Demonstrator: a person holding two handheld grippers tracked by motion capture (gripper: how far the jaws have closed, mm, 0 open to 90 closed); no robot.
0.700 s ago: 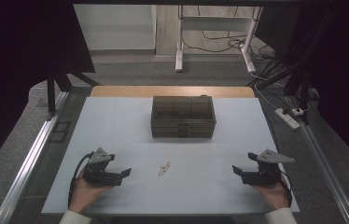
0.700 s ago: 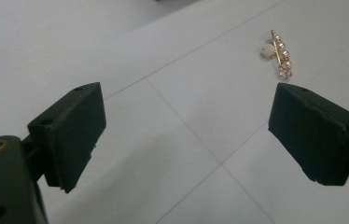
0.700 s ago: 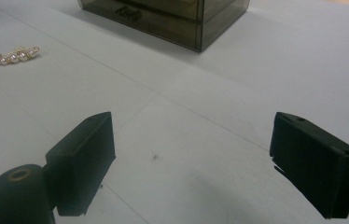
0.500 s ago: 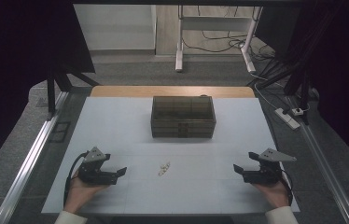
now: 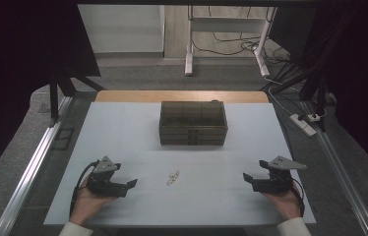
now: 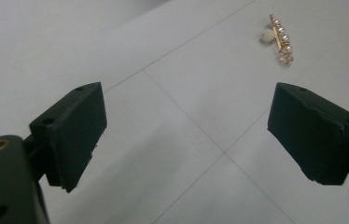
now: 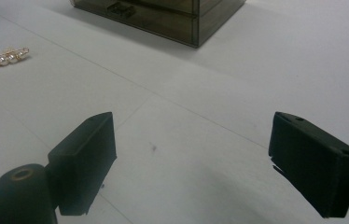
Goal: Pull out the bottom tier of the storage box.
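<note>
A small gold hair clip set with pearls [image 5: 173, 177] lies on the white table between my two grippers; it shows at the upper right of the left gripper view [image 6: 279, 38] and at the far left of the right gripper view [image 7: 3, 57]. A dark translucent drawer box [image 5: 193, 123] stands mid-table, its corner at the top of the right gripper view [image 7: 163, 14]. My left gripper [image 5: 129, 185] rests low at the front left, open and empty [image 6: 186, 126]. My right gripper [image 5: 249, 179] sits at the front right, open and empty [image 7: 191, 154].
The white table top [image 5: 123, 132] has a wooden strip at its far edge. Metal rails run along both sides. A power strip [image 5: 303, 124] and cables lie on the floor at the right, and a white stand's legs [image 5: 190, 59] rise behind the table.
My left gripper has shifted slightly left and toward the front edge. The right gripper has barely moved. The clip and box are unmoved.
</note>
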